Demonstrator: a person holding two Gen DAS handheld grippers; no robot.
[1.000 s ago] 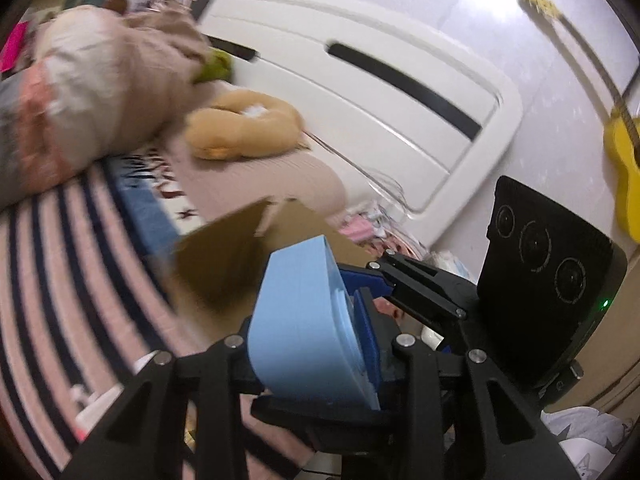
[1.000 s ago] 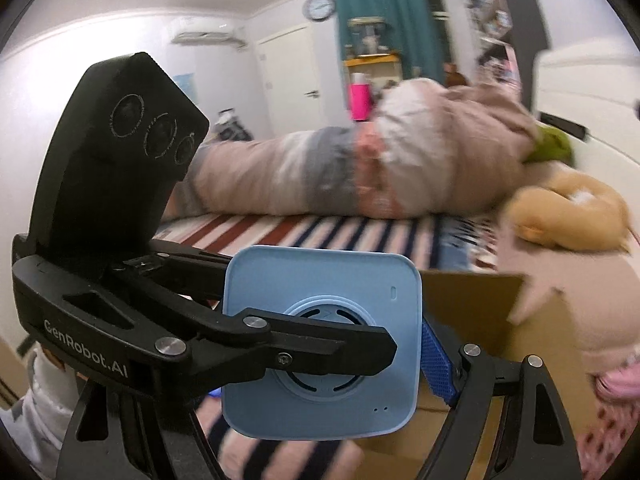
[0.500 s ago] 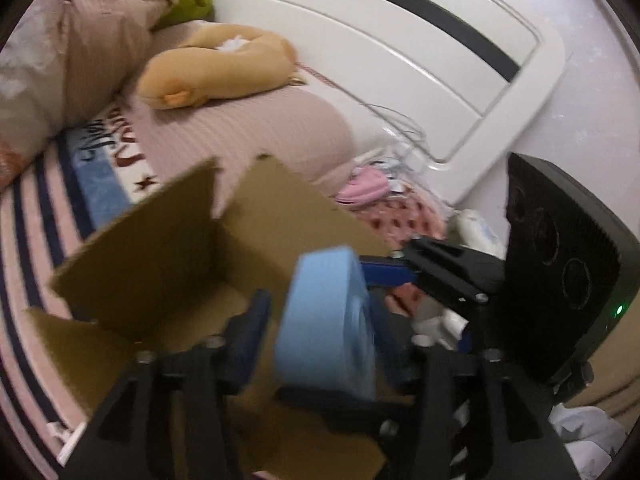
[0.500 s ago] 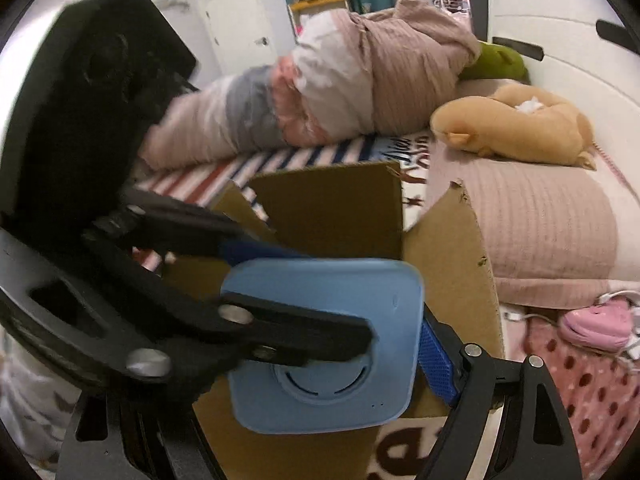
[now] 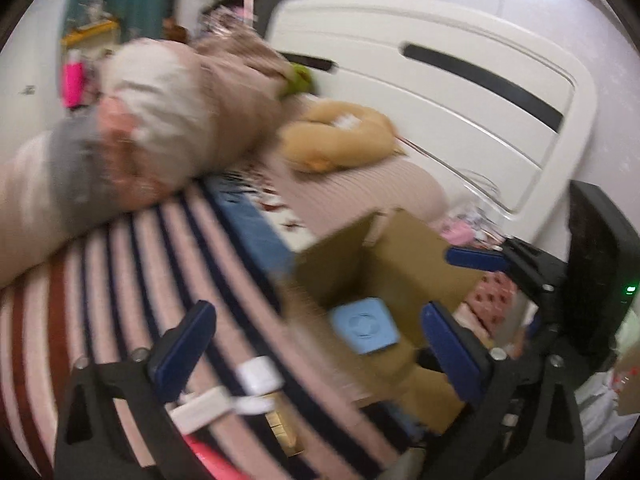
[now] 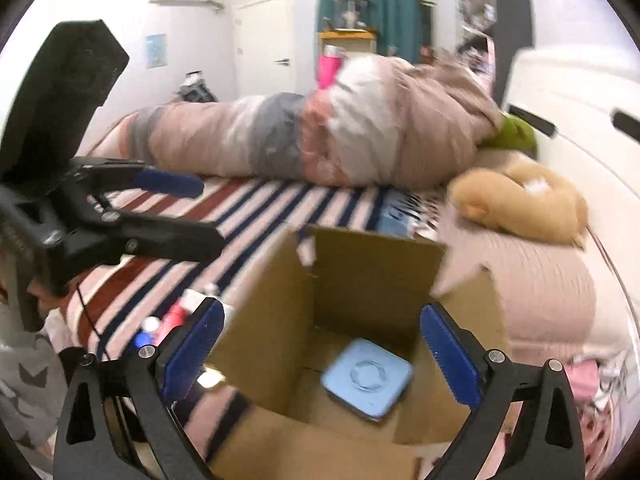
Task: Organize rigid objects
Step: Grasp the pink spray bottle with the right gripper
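A light blue square device (image 6: 366, 378) lies flat on the bottom of an open cardboard box (image 6: 276, 320) on the bed; it also shows in the left wrist view (image 5: 364, 325) inside the box (image 5: 404, 256). My right gripper (image 6: 320, 354) is open and empty, above the box's near edge. My left gripper (image 5: 316, 350) is open and empty, over the striped bedspread to the left of the box. The left gripper also shows at the left of the right wrist view (image 6: 168, 184).
Small white items (image 5: 256, 376) and a pink object (image 6: 172, 320) lie on the striped bedspread (image 5: 120, 264) left of the box. A tan plush toy (image 6: 520, 204), a rolled duvet (image 6: 320, 136) and the white headboard (image 5: 460, 92) lie behind.
Both grippers held the blue device over the box, then opened. The device now lies in the box, and both grippers have drawn back.
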